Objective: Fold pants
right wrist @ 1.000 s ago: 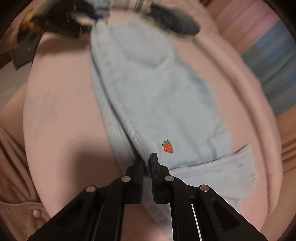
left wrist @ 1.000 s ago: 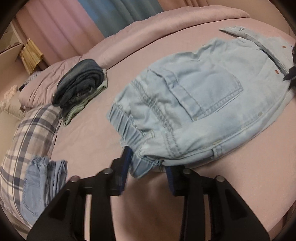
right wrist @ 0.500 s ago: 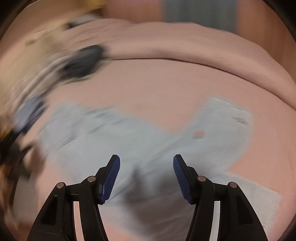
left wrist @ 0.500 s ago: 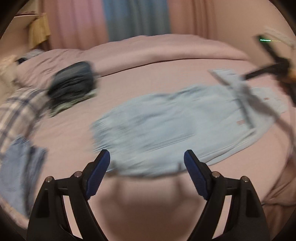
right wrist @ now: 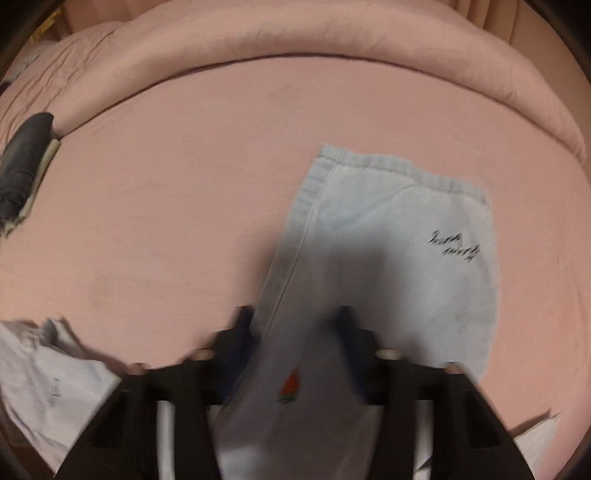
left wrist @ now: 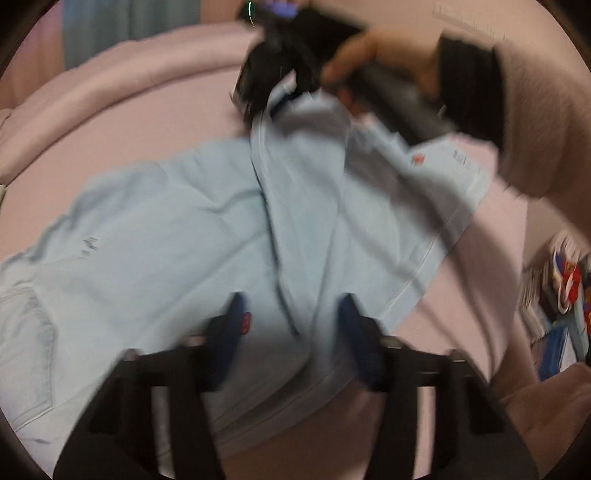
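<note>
Since the earlier frames, both of my hand-held grippers had left the waistband end and shifted over the pant legs, jaws just closing after opening wide. Left hand-held gripper [left wrist: 291,325] stood partly spread astride a raised fold of the light-blue pants [left wrist: 166,240], grip uncertain through blur. Right hand-held gripper [right wrist: 295,332] pinched a leg near its strawberry patch [right wrist: 290,386]. Pants lay mid-bed [right wrist: 166,184], hem toward the far edge.

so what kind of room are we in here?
Most likely a bedroom: the light-blue pants lie on a pink bed sheet, a rolled pink duvet runs along the far edge, and a curtain hangs behind.
</note>
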The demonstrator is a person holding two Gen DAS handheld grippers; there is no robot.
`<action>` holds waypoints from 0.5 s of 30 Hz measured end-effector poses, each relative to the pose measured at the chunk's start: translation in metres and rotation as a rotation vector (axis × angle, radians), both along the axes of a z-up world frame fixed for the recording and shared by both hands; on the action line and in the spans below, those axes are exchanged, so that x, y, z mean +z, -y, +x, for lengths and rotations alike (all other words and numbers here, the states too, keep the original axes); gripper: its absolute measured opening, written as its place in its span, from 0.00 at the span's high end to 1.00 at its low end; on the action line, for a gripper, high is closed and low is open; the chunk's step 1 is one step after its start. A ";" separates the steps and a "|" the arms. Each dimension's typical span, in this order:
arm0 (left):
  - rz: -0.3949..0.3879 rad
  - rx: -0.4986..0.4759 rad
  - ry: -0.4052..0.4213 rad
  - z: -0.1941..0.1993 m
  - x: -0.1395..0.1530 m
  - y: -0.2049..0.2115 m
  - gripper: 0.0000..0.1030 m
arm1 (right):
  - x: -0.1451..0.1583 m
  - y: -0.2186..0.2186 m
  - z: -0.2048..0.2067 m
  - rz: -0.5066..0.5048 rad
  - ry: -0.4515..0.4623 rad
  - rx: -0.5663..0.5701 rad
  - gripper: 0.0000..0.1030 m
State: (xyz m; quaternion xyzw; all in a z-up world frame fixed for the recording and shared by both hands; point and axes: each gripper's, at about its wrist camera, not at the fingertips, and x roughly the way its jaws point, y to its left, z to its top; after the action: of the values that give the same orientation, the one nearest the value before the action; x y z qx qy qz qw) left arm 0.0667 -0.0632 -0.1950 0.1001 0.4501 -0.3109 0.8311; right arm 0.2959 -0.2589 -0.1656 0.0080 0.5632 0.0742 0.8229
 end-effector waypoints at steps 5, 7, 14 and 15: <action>-0.025 -0.018 -0.002 0.001 0.006 0.004 0.89 | 0.039 0.047 -0.035 0.198 0.151 -0.059 0.96; -0.006 -0.016 0.021 -0.003 0.009 0.006 0.91 | 0.064 0.077 -0.068 0.311 0.247 -0.113 0.96; 0.024 -0.040 0.091 -0.008 0.029 0.007 0.92 | 0.067 0.157 -0.198 0.406 0.384 -0.310 0.95; 0.033 -0.044 0.091 -0.007 0.029 0.005 0.92 | 0.053 0.161 -0.215 0.410 0.362 -0.339 0.95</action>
State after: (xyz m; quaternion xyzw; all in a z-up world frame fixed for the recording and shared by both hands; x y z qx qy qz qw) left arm 0.0593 -0.0681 -0.1656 0.1378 0.4145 -0.3169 0.8419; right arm 0.0807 -0.4198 -0.1123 0.2541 0.3717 0.0485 0.8916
